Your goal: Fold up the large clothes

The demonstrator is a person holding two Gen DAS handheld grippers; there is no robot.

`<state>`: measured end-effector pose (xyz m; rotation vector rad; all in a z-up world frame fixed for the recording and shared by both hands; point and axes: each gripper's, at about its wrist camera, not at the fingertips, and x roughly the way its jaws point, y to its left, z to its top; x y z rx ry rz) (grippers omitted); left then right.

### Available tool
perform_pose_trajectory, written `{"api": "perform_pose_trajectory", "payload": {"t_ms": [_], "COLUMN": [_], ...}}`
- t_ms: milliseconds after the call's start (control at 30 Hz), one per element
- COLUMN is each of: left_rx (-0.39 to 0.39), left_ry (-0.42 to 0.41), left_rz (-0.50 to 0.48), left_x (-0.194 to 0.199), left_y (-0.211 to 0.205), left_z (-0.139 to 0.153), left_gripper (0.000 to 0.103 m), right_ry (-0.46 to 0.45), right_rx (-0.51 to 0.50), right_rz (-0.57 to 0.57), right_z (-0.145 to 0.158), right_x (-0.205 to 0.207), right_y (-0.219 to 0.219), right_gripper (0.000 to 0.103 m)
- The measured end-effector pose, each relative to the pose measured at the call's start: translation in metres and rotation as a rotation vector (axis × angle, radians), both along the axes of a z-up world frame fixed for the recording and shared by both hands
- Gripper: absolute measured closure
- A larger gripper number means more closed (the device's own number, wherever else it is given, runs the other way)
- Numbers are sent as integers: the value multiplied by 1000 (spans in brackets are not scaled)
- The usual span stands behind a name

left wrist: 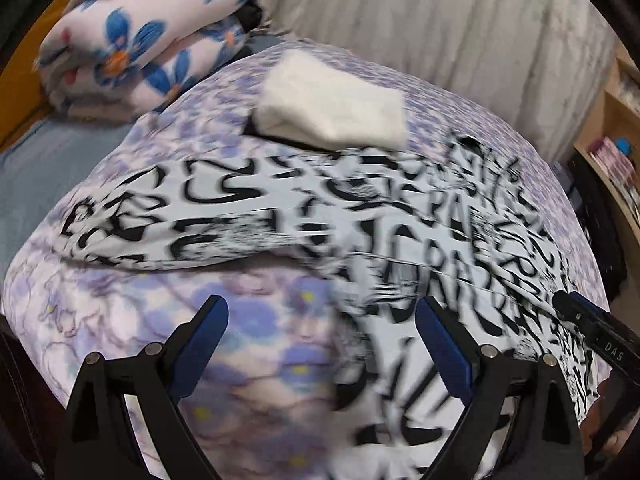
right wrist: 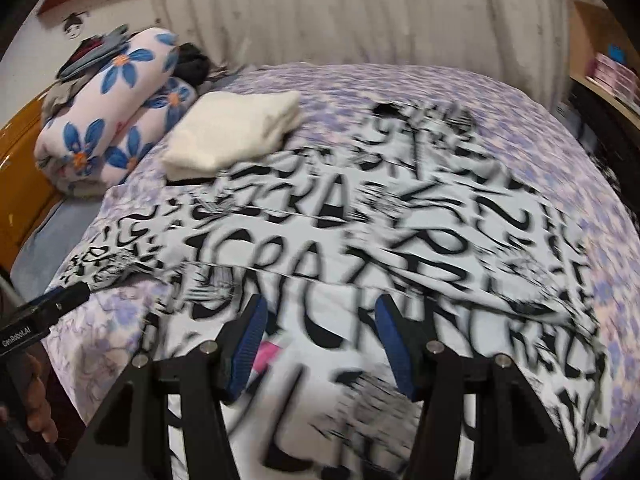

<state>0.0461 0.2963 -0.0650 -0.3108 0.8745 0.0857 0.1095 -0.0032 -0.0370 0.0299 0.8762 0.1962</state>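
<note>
Left wrist view, left gripper jaws apart and empty, black-lettered white garment spread on the lilac floral bedspread — right gripper likewise open above it, folded cream towel beyond.

Cloth on cloth, with hard plastic and varnished wood

The lettered garment is thin, smooth fabric; the folded cream towel looks fuzzy; the flowered bedsheet is matt cotton-like cloth; gripper fingers carry ribbed blue pads; the far-left headboard is glossy wood.
</note>
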Motion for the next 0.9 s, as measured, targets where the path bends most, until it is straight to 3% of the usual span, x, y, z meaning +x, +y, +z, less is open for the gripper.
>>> {"api": "perform_pose_trajectory", "payload": {"t_ms": [200,367,567,700,767,833,867,900], "left_rx": [-91,-233,-374,-419,-419,-386,-363,-343], "left_ry": [25,29,21,22,12,-3,3,7], "left_rz": [104,162,260,325,361,385,400,413], "left_x": [3,12,23,29,32,36,39,41], "left_y": [82,146,194,210,215,215,216,217], "left_z": [-33,-64,-97,-118,-123,-121,-121,-119], "left_gripper": [9,9,9,12,21,52,63,82], "right_ry": [23,51,85,107,117,126,131,136], "right_rx": [3,-10,-38,-39,-40,-40,-40,-38], "right_rz": [60,94,131,139,139,139,138,137], "right_z": [-16,-32,-50,-59,-64,-68,-70,-72], "right_x": [30,46,54,57,59,59,60,60], "right_y": [56,90,115,120,120,120,119,117], "right_gripper": [47,47,47,47,47,47,47,47]}}
